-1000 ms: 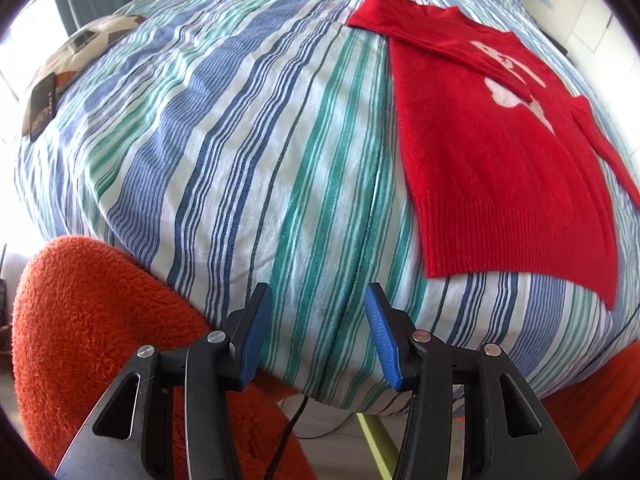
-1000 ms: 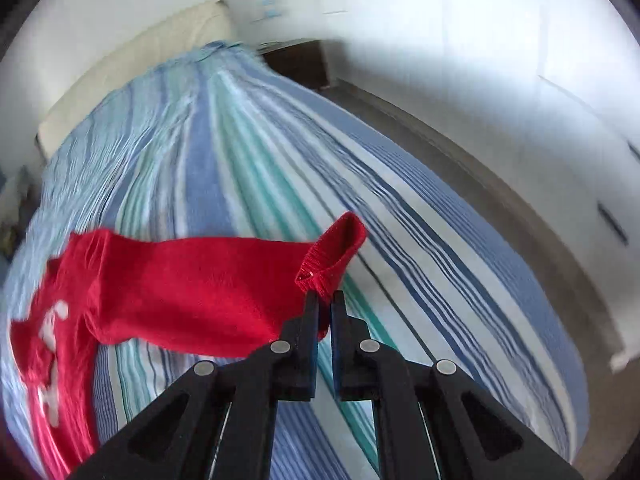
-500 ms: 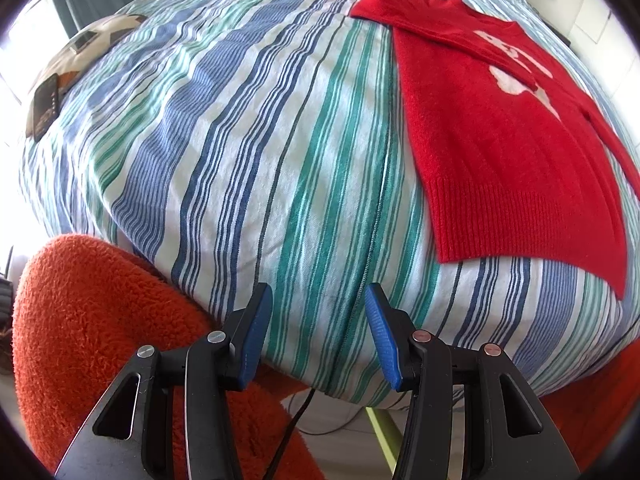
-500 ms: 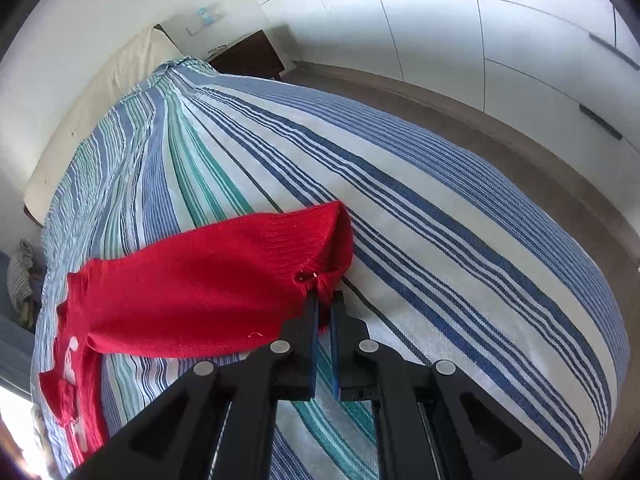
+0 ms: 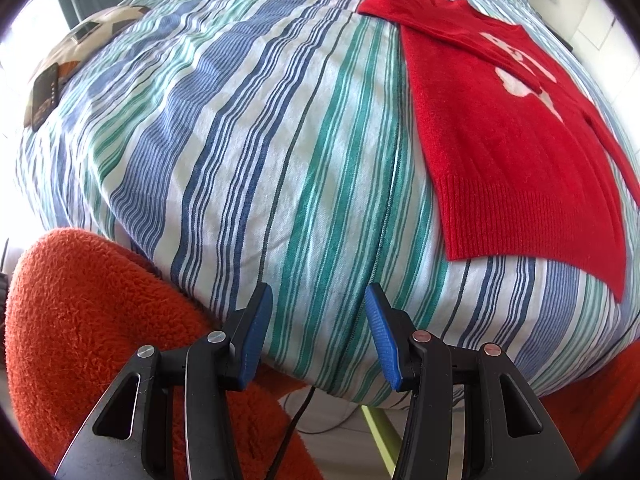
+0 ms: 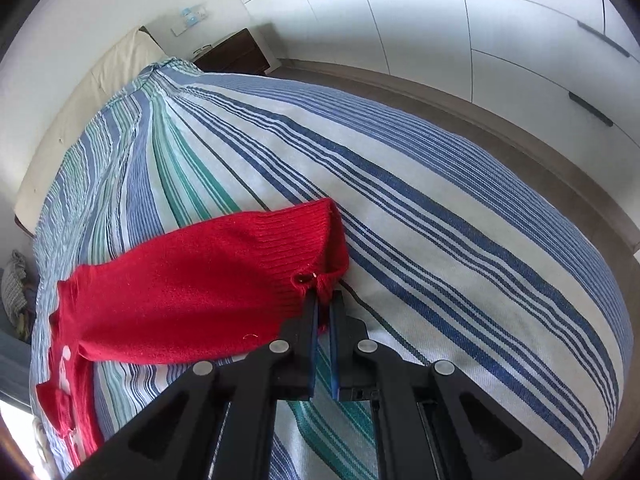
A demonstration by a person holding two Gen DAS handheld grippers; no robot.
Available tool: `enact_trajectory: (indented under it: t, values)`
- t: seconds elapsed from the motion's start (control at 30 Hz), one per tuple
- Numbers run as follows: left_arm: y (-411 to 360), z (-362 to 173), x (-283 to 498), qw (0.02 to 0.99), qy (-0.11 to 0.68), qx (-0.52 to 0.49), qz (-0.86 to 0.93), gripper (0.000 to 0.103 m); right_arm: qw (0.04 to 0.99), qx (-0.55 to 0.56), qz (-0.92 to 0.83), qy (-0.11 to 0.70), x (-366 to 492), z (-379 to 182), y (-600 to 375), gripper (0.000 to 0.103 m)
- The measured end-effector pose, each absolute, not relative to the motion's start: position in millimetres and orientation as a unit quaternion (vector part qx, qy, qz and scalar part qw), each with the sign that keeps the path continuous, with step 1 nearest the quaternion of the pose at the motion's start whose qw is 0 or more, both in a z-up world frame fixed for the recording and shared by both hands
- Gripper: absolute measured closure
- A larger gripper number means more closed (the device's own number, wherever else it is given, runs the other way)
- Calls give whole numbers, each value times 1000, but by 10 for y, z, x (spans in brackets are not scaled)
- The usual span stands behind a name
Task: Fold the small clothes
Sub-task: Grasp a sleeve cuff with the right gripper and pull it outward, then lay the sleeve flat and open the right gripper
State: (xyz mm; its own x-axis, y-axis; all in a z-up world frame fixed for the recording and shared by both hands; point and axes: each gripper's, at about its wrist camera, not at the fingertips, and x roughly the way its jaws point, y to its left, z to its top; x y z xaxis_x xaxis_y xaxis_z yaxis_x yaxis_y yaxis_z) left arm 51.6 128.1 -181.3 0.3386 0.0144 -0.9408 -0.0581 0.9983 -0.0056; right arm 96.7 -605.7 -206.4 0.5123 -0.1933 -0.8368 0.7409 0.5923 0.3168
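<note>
A small red knit sweater (image 5: pixel 512 136) with a white motif lies flat on the striped bedspread (image 5: pixel 248 128), up and to the right of my left gripper (image 5: pixel 318 328). The left gripper is open and empty at the bed's near edge, well short of the sweater's ribbed hem. In the right wrist view my right gripper (image 6: pixel 325 300) is shut on the ribbed cuff of the sweater's sleeve (image 6: pixel 224 280) and holds it just above the bedspread (image 6: pixel 440 216). The sleeve stretches left toward the sweater body (image 6: pixel 64 380).
An orange fleecy blanket (image 5: pixel 88 328) hangs below the bed's edge at lower left. A patterned cushion (image 5: pixel 92 36) and a dark flat device (image 5: pixel 44 96) lie at the bed's far left. A dark nightstand (image 6: pixel 236 56), beige headboard (image 6: pixel 92 108) and white wardrobe doors (image 6: pixel 520 32) surround the bed.
My right gripper has pulled the sleeve cuff outward and lower over the bed, drawing the sleeve straighter. The left gripper stayed open and shifted slightly; the sweater looks flatter.
</note>
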Motion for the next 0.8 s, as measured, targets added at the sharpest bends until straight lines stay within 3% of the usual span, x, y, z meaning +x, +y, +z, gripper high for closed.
enact_trajectory:
  t: [0.3, 0.4, 0.5, 0.57, 0.63, 0.8]
  values:
    - [1246, -1823, 520, 818, 575, -14, 20, 53, 809, 338, -283, 390, 751, -1988, -6042, 97]
    - [1216, -1823, 520, 818, 574, -9, 19, 53, 809, 326, -292, 392, 676, -1943, -6018, 91]
    - [1199, -1818, 509, 819, 573, -5, 18, 52, 808, 323, -307, 385, 549, -1873, -6003, 74]
    - [1195, -1814, 507, 820, 572, -6, 19, 52, 810, 309, -332, 372, 418, -1769, -5964, 50]
    - [1203, -1808, 507, 820, 571, -11, 20, 50, 813, 300, -356, 350, 264, -1650, -5915, 41]
    - [1244, -1786, 506, 821, 570, -23, 22, 49, 826, 294, -366, 313, -81, -1449, -5694, 38]
